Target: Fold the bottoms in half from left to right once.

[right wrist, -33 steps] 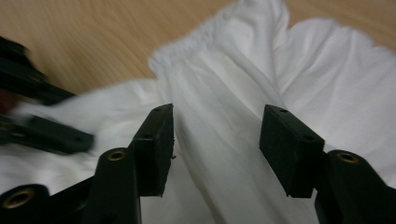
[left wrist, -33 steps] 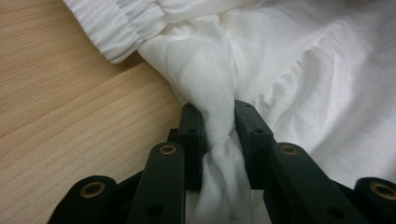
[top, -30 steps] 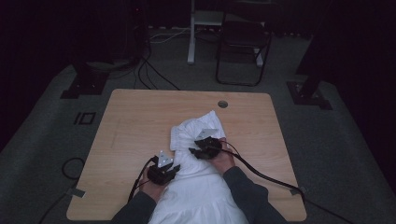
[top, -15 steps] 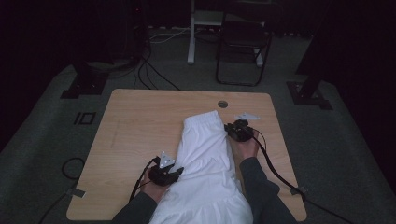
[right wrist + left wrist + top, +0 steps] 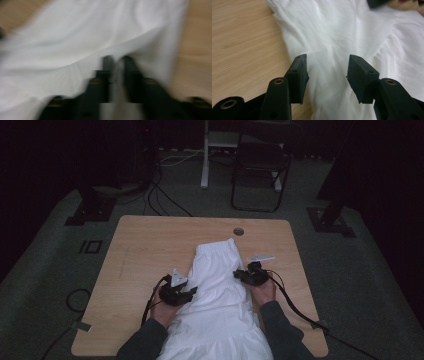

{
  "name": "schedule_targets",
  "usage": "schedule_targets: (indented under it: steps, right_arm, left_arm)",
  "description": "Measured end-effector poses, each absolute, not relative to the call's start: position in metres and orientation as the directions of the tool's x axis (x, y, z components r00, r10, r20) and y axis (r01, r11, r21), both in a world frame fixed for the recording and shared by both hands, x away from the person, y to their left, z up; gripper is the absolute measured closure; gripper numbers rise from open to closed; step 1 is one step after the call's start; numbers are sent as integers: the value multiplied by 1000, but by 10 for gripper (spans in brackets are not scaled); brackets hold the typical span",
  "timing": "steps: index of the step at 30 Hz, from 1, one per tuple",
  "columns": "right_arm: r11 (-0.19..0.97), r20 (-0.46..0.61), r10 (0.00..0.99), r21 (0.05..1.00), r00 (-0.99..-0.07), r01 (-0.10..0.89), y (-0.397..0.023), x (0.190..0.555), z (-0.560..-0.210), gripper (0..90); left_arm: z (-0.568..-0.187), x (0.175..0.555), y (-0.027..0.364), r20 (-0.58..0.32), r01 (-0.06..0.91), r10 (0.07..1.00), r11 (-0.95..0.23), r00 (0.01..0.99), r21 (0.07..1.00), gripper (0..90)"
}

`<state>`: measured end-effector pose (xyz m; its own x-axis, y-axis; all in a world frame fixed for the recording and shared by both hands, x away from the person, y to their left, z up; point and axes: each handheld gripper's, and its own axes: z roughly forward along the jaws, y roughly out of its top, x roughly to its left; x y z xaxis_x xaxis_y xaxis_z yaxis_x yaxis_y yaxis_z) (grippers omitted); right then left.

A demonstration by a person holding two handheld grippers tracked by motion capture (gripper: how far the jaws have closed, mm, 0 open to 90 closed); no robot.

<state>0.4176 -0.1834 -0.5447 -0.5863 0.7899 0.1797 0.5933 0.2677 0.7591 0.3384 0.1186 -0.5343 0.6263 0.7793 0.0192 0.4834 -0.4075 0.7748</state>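
White garment (image 5: 220, 290) lies flat mid-bench (image 5: 150, 245), its near end running off the front edge. Soft, light, limp: it sags and creases, so pinch at an edge or a fold. Left gripper (image 5: 327, 72) has just been opening, pads clear of the cloth beneath. Right gripper (image 5: 117, 62) is clamped on a fold at the right edge.

Dim room here, the far wall lost in near-black. A light wooden table (image 5: 150, 250) sits in the middle of a grey carpeted floor (image 5: 45, 270), a round cable hole (image 5: 238, 231) near its far edge. Beyond it, a dark folding chair (image 5: 260, 175) stands at the far right of centre, just beside a pale stand post (image 5: 205, 155). Black cables (image 5: 160, 195) snake across the carpet on the far left, and dark stand feet (image 5: 92, 210) (image 5: 332, 217) flank the table on both sides.
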Motion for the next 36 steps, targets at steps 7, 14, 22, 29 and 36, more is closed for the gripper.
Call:
schedule_targets:
  steps: [7,14,22,29,36]
  right_arm:
    - [269,76,869,757,-488,596,-191,420,-533,823]
    - [284,66,876,730,-478,622,-186,421,-559,833]
    - [260,72,880,754,-470,603,-187,416,-563,835]
    - [262,81,866,766,-493,586,-184,399,-565,838]
    - [326,96,812,743,-575,584,-179,352,-564,819]
  left_arm:
    - [-553,338,110,27,512,768,-452,640,731,503]
    - [-508,360,104,79,410,772,-418,631,811,488]
    - [-554,414,73,123,510,795,-490,594,707,493]
    - [-561,387,88,47,536,833,-397,552,745,503]
    - [-565,334,100,47,518,822,-400,567,756,503]
